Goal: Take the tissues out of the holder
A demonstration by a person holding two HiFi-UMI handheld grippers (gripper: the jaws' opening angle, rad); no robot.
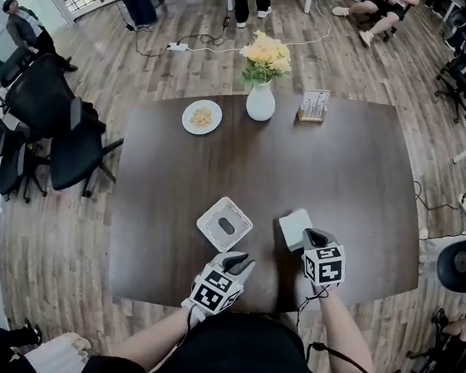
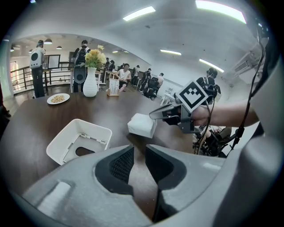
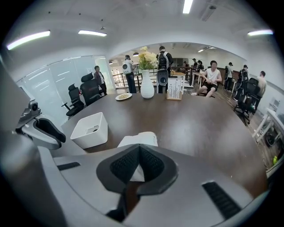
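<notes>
Tissues (image 3: pixel 140 138): white folded stack, near edge pinched in the right hand-held gripper (image 3: pixel 139 150), jaws closed on it w/ a wedge of white showing btw the pads. Stack sits low over the table (image 1: pixel 344 169), just right of the holder (image 1: pixel 212 225) and apart from it; can't tell if its underside touches the wood. Left hand-held gripper (image 2: pixel 136 150) is empty, jaws a little apart, hovering just short of the holder and touching nothing. Holder is a white square box, open side up, oval slot in its floor, nothing inside, so the removal itself looks done and the step in hand is prob. setting the stack down. To do that well: lower it flat, not corner-first, so loose sheets don't fan or slide; let the far edge land, then open the jaws fully before backing off, else the top sheet may drag along. Keep clear of the holder; it looks light and would likely skid. Table is dark brown, smooth, mostly bare; at its far side a white vase (image 1: pixel 260 101) w/ yellow flowers, a plate (image 1: pixel 202 117) of food and a small card stand (image 1: pixel 313 105). Room: open office, wood-plank floor (image 1: pixel 189 59), black office chairs (image 1: pixel 49 110) at left, several people beyond.
</notes>
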